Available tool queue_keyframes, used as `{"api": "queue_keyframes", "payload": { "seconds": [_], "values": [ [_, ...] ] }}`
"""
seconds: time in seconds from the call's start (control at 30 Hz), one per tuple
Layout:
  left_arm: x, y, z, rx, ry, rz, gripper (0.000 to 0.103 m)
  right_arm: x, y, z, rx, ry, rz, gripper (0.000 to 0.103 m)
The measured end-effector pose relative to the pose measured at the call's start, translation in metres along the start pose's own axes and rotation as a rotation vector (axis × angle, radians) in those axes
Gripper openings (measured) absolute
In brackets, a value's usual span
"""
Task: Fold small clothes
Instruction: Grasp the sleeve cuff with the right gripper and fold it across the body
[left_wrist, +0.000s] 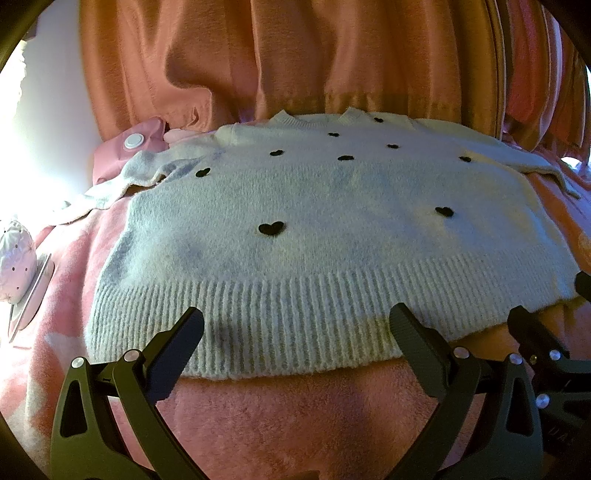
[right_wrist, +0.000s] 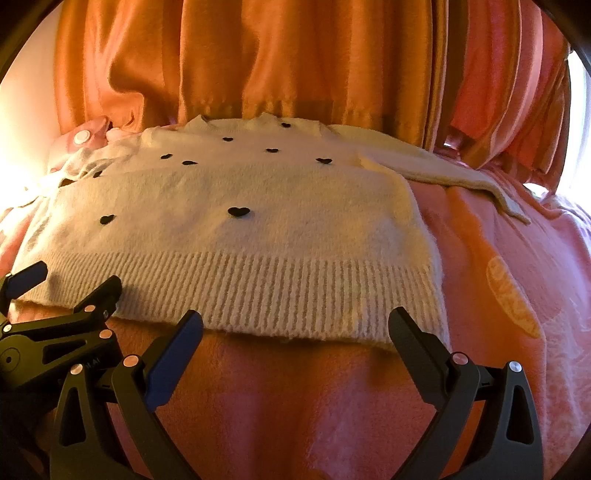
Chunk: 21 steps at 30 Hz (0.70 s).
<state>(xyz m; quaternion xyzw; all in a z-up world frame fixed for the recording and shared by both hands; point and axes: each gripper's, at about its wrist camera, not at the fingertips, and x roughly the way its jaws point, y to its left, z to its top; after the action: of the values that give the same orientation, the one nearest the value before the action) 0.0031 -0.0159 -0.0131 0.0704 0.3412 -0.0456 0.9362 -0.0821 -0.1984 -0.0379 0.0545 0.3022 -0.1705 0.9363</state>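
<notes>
Sweater (left_wrist: 325, 236), cream with black hearts, lies flat on a pink blanket (left_wrist: 295, 413), ribbed hem toward six o'clock, orange curtain (left_wrist: 295, 55) at twelve. Left gripper (left_wrist: 295, 332) and right gripper (right_wrist: 295, 332) stand wide apart over the hem, gripping nothing.

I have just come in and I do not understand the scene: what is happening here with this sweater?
A person holds a pair of tongs in each hand and is about to fold a small white sweater with black hearts. It lies spread flat on a pink blanket, sleeves out to the sides, in front of an orange curtain. The left tongs and right tongs are both open, poised at the ribbed hem. Nothing is gripped and no fold is made yet.
</notes>
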Motion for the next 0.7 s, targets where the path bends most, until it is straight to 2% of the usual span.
{"api": "queue_keyframes", "payload": {
  "seconds": [0.07, 0.17, 0.23, 0.3, 0.4, 0.53, 0.7],
  "values": [
    [-0.006, 0.008, 0.004, -0.033, -0.019, -0.007, 0.098, -0.004, -0.013, 0.008, 0.062, -0.005, 0.035, 0.098],
    [-0.011, 0.026, 0.012, -0.123, -0.031, -0.058, 0.098, -0.006, -0.058, 0.033, 0.245, -0.015, 0.084, 0.098],
    [-0.014, 0.037, 0.019, -0.181, -0.033, -0.098, 0.098, 0.006, -0.111, 0.055, 0.417, 0.003, 0.128, 0.098],
    [-0.015, 0.043, 0.027, -0.204, -0.032, -0.123, 0.098, 0.025, -0.158, 0.073, 0.53, 0.034, 0.115, 0.098],
    [-0.01, 0.044, 0.045, -0.176, -0.004, -0.115, 0.098, 0.068, -0.237, 0.102, 0.661, 0.064, 0.062, 0.098],
    [0.002, 0.04, 0.073, -0.101, -0.014, -0.083, 0.098, 0.114, -0.314, 0.128, 0.78, 0.068, -0.023, 0.098],
    [0.032, 0.038, 0.105, -0.09, -0.003, -0.116, 0.098, 0.171, -0.378, 0.133, 0.992, 0.09, -0.034, 0.098]
  ]
}}
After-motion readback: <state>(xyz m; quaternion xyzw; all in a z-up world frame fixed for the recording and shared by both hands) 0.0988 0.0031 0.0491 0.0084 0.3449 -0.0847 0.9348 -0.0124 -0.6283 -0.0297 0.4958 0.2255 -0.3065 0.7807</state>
